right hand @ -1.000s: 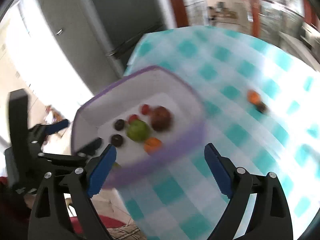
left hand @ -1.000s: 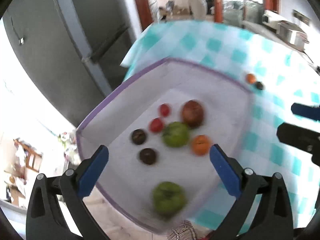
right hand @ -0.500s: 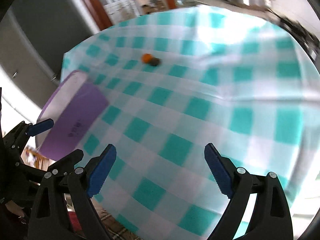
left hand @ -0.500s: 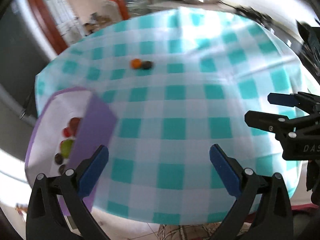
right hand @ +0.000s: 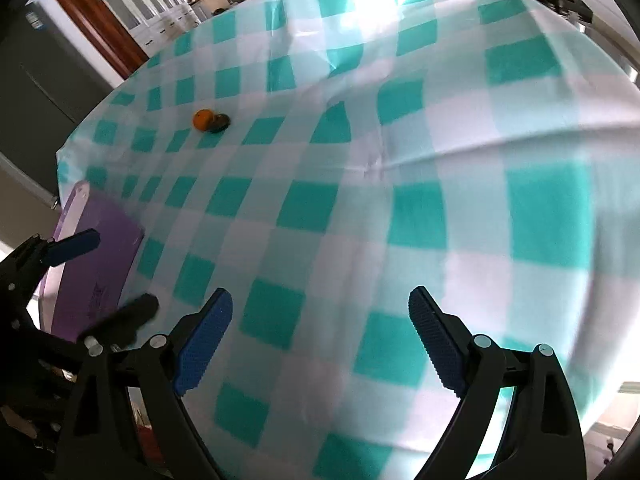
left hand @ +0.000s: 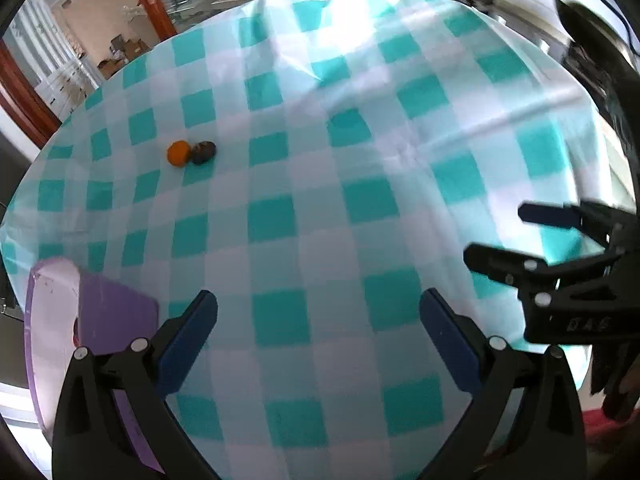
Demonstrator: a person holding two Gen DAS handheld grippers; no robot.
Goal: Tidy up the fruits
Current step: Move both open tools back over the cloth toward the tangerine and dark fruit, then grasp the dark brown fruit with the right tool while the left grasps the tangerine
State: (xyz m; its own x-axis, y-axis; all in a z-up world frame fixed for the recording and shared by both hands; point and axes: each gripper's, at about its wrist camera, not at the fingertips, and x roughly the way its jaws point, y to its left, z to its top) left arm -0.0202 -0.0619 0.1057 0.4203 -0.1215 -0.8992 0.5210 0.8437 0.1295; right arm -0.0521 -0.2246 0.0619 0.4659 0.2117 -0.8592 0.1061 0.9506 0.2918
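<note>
An orange fruit [left hand: 177, 153] and a dark fruit [left hand: 203, 152] lie touching on the teal-checked tablecloth [left hand: 320, 200], far ahead and to the left of both grippers. In the right wrist view the orange fruit [right hand: 202, 119] and dark fruit [right hand: 219, 122] sit at upper left. A purple-walled bin [left hand: 92, 320] stands at the table's near left edge; its contents are almost entirely hidden. My left gripper [left hand: 318, 334] is open and empty above the cloth. My right gripper [right hand: 320, 340] is open and empty too. Each gripper shows in the other's view: the right gripper [left hand: 520, 236], the left gripper [right hand: 108, 280].
The purple bin [right hand: 96, 264] lies at the left of the right wrist view, beside the left gripper. The round table's edge curves close below both grippers. A grey fridge [right hand: 44, 80] and wooden door frames stand beyond the table's far left.
Both views swung from the bin's inside, with its several fruits, to the open cloth. The bin slid to the lower left edge, and the two loose fruits now sit further left.
</note>
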